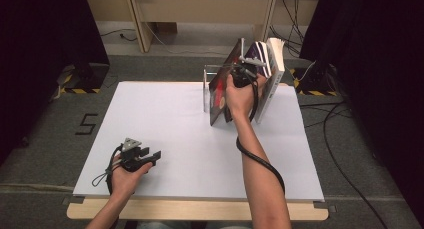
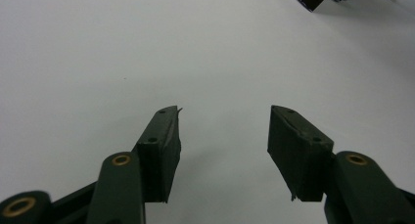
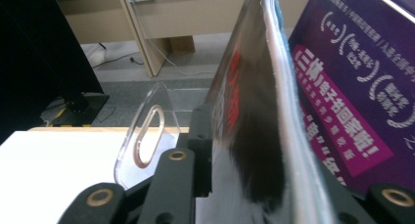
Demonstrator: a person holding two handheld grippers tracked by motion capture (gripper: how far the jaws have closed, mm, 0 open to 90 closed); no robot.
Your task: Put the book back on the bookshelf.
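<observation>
Books being stood up against a clear bookend at the far side of the tabletop (image 1: 165, 114).

Right tool (image 1: 243, 75) straddles the dark-covered book (image 3: 254, 131), which leans upright just beside the clear bookend (image 3: 147, 136); its jaws look eased apart, so the next move is probably letting go without tipping it. The purple book (image 3: 352, 87) behind carries Chinese print, too small to read. Left tool (image 2: 222, 136) rests open, nothing between its jaws.
</observation>
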